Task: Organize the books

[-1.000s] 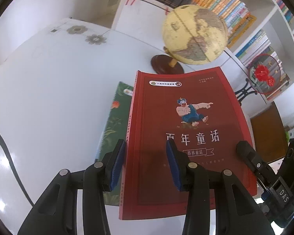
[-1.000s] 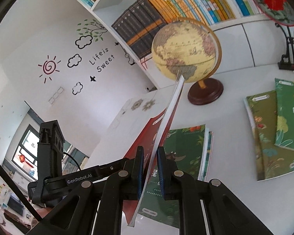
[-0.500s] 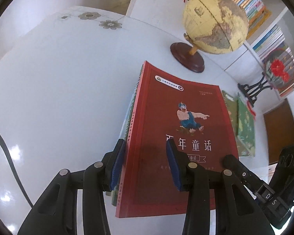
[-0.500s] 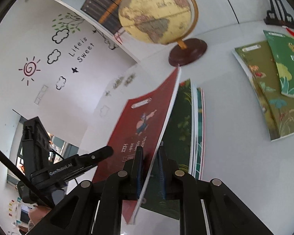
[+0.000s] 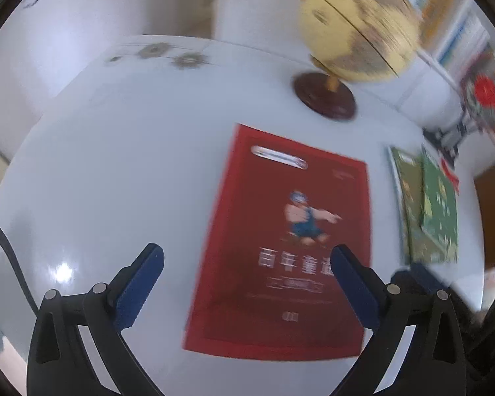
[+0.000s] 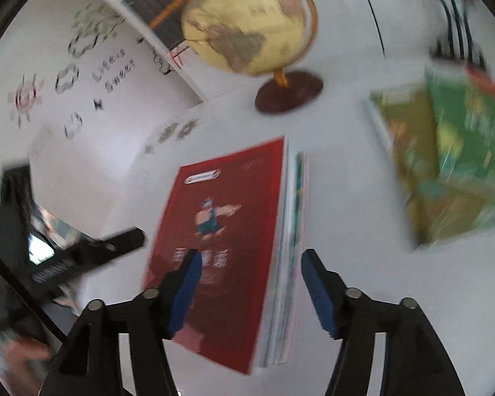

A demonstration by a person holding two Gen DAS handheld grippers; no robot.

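A red book [image 5: 280,247] with a cartoon figure on its cover lies flat on the white table [image 5: 115,165]. In the right wrist view the red book [image 6: 221,231] tops a small stack of green-edged books [image 6: 298,198]. My left gripper [image 5: 247,260] hovers over the book's near end, jaws opening wide, pads off it. My right gripper [image 6: 251,260] is also opening; the stack's near right edge lies between its blue pads [image 6: 316,290], which are not pressing on it. The left gripper [image 6: 82,257] appears as a blurred black shape left of the book.
Two overlapping green books [image 5: 425,204] [image 6: 445,165] lie to the right on the table. A yellow globe [image 5: 356,26] [image 6: 247,23] on a dark wooden base stands behind the stack. A red fan ornament [image 5: 485,92] and bookshelves are at the back right.
Both grippers have opened and let go of the red book. It was tilted up on its edge and now lies flat on the stack. The left gripper has drawn back from it.
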